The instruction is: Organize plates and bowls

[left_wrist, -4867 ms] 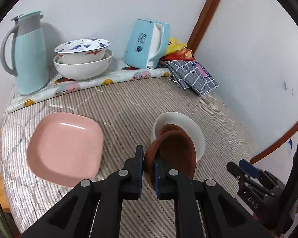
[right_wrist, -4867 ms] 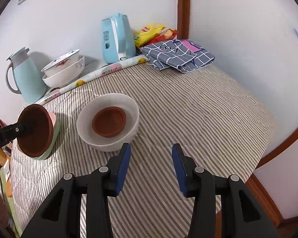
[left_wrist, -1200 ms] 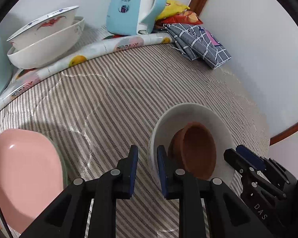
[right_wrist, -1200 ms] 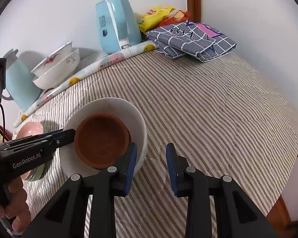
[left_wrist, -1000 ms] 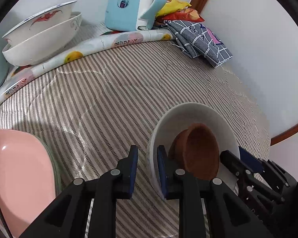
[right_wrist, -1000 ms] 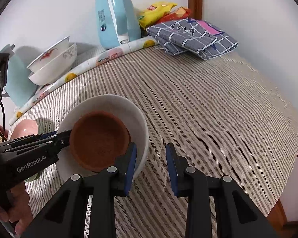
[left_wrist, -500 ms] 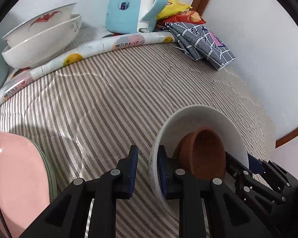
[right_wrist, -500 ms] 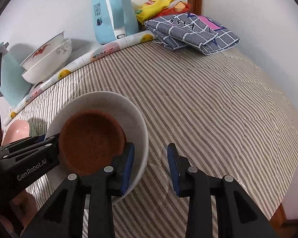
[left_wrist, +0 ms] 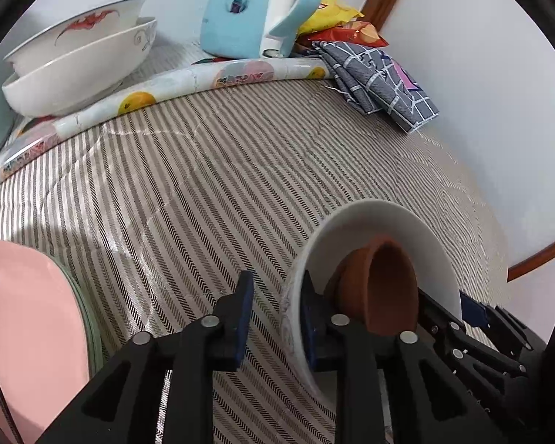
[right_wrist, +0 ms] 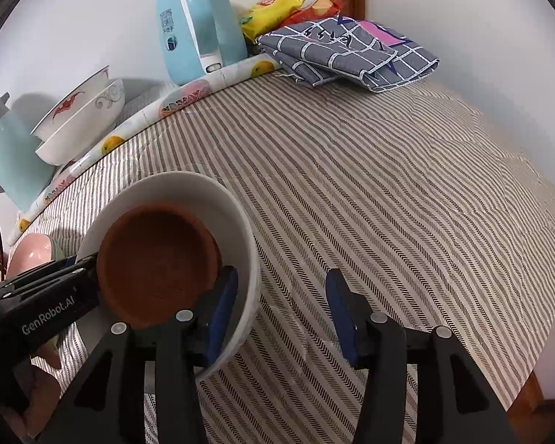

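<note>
**A:** Where did that put you? Your left gripper (left_wrist: 276, 312) sat astride the near wall of the white bowl (left_wrist: 407, 229): one finger outside it, the other inside, hard against the brown bowl (left_wrist: 384, 288) nested there.

**B:** And were you gripping? The gap was narrow, but a sliver of striped cloth (left_wrist: 203, 185) showed between the outer finger and the rim. I couldn't tell whether the pads had bitten.

**A:** Your right gripper (right_wrist: 279, 309) was plainer. Its jaws stood wide apart and held nothing, with the bowl's wall just inside the left finger and bare cloth under the rest of the gap.

**B:** So I'd say you were at the pick-up: both tools on one bowl, opposite sides, the bowl looking tipped toward your left jaws.

**A:** Agreed. Next you needed the right jaws to close on that rim, so the weight was shared before any carry.

**B:** Then where? The pink plate (left_wrist: 26, 325) lay well off to the left of your left jaws, and the stacked bowls (left_wrist: 77, 70) far ahead of them. Bowls with bowls seemed the likelier home.

**A:** You needed to keep it level, or the brown one would have slid.
</note>
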{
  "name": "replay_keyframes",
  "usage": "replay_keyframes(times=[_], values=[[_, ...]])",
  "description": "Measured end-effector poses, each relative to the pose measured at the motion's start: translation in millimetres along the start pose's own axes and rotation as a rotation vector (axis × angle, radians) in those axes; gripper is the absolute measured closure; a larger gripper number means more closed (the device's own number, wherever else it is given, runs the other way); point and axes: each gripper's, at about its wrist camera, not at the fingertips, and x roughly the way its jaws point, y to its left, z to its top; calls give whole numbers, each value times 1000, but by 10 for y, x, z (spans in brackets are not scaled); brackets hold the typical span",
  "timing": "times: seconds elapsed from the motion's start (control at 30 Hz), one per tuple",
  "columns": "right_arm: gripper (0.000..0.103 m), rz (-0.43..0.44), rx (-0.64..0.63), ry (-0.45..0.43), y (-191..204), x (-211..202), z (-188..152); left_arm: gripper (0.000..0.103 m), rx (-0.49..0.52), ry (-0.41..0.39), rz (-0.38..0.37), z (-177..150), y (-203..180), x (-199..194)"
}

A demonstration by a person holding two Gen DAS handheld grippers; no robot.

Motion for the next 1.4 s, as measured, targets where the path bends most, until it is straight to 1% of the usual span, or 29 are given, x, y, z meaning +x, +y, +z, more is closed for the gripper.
replay_keyframes(times=[0.07, 0.2, 0.23, 0.27, 0.3, 0.33, 0.37, 0.47, 0.87, 1.13, 1.4], values=[[54, -4, 4, 8, -3, 0, 1, 77, -1, -2, -8, -11, 12, 0], [56, -22, -11, 5, 33, -13, -11, 78, 16, -3, 14, -27, -31, -17], [62, -17, -18, 3, 56, -20, -19, 79, 20, -6, 16, -33, -43, -26], [69, -12, -25, 2, 79, -26, -23, 85, 34, -7, 17, -39, -68, -32], [73, -8, -33, 2, 111, -31, -26, 88, 55, -9, 20, -45, -109, -39], [83, -4, -39, 1, 131, -34, -29, 90, 59, -10, 22, -49, -124, -44], [90, 5, -41, 1, 170, -37, -29, 93, 56, -11, 16, -60, -135, -49], [90, -13, -39, -6, 194, -52, -37, 93, 58, -9, 6, -50, -126, -52], [91, -11, -6, -4, 143, -200, -181, 93, 86, 10, 15, -189, -217, -179], [91, 3, -14, -18, 263, -373, -309, 93, 79, -4, 31, -356, -159, -388], [92, 12, -38, -40, 421, -590, -425, 93, 75, -36, 46, -485, -62, -661]])
